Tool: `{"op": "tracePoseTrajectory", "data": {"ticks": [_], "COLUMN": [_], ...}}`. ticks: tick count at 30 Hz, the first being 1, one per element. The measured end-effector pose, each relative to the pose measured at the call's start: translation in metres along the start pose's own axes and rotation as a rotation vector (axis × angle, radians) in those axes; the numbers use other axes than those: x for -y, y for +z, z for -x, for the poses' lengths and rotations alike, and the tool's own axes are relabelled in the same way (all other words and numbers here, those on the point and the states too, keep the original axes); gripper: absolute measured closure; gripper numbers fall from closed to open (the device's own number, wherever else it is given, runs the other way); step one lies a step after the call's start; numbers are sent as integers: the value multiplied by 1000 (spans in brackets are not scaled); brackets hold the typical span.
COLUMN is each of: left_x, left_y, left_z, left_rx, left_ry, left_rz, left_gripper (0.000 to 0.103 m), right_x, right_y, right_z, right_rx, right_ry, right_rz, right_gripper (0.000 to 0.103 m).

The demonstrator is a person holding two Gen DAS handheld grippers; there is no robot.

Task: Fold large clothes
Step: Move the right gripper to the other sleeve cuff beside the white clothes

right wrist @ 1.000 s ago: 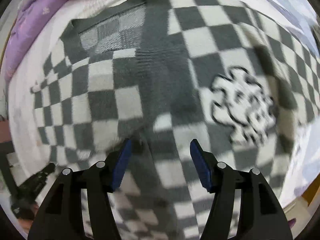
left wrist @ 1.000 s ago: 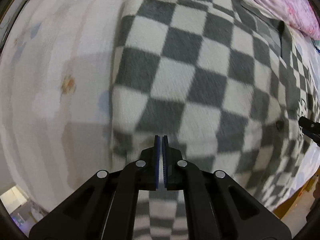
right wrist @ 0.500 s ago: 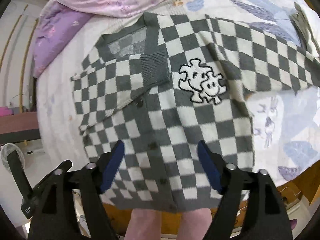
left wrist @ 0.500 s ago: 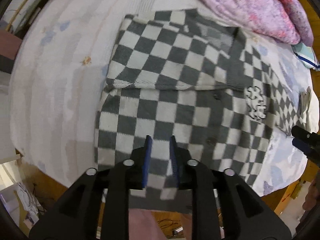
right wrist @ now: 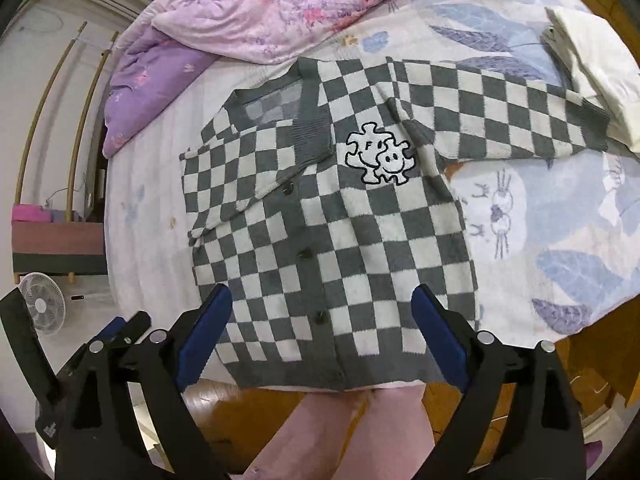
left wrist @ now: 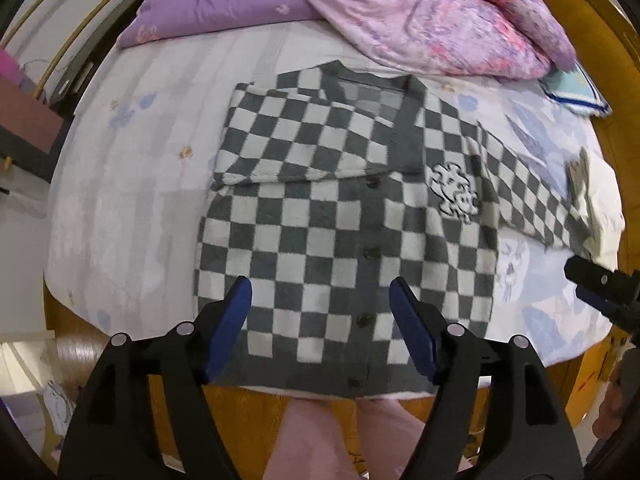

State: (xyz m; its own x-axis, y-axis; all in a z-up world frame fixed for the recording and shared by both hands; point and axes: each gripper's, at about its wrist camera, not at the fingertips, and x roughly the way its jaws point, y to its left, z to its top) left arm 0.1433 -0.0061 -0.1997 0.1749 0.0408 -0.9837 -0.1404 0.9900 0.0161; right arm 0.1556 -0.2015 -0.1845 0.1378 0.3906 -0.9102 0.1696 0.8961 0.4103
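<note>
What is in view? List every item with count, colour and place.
cardigan: one, grey and white checks, flat on the bed, one sleeve folded across the chest, the other stretched out sideways
patch: one, white with black outline, on its chest
bedsheet: one, white with blue prints, under the cardigan
quilt: one, pink and purple, bunched at the far end
folded cloth: one, cream, by the stretched-out sleeve
fan: one, white, on the floor
left gripper: fingers open, empty
right gripper: fingers open, empty

Left gripper [left wrist: 320, 312] and right gripper [right wrist: 322, 320]: jaws just opened, empty.
</note>
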Motion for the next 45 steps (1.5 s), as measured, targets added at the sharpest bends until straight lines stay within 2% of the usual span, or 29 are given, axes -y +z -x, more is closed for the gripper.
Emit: {"op": "tracePoseTrajectory", "data": {"ticks": [1, 4, 7, 8, 12, 17, 19, 25, 29, 36, 40, 45], "left_x": [4, 17, 27, 29, 38, 48, 54, 76, 93, 137, 173, 231], "left_y": [-6, -23, -40, -45, -68, -100, -109, -124, -122, -98, -81, -51], "left_z": [2, 10, 22, 26, 44, 46, 43, 46, 55, 57, 49, 38], "left_rx": [0, 24, 76, 93, 156, 137, 124, 109, 143, 180, 208, 203], "left_ry": [-6, -30, -50, -58, -71, -149, -158, -188, -214, -325, -304, -265], "left_rz": [-15, -75, -116, -123, -178, -237, -259, -357, -419, -423, -405, -393], "left_gripper": [30, 19, 17, 12, 10, 9, 9, 9, 9, 9, 9, 9], "right_x": [1, 3, 8, 10, 20, 34, 41, 65, 85, 138, 174, 232], "right_y": [-6, -23, -43, -50, -90, -145, -162, -179, -181, -171, -142, -84], "right_z": [4, 17, 30, 34, 59, 93, 105, 124, 136, 158, 166, 171], "right_rx": [15, 62, 107, 121, 221, 373, 446, 564, 638, 780, 833, 798], "right_ry": [1, 4, -23, -31, -15, -8, -19, -32, -36, -63, -53, -28], "right_rz": [-7, -36, -89, -107, -167, -183, -190, -246, -286, -327, -330, -314], "right_gripper": [7, 8, 8, 8, 8, 8, 8, 8, 8, 8, 8, 8]}}
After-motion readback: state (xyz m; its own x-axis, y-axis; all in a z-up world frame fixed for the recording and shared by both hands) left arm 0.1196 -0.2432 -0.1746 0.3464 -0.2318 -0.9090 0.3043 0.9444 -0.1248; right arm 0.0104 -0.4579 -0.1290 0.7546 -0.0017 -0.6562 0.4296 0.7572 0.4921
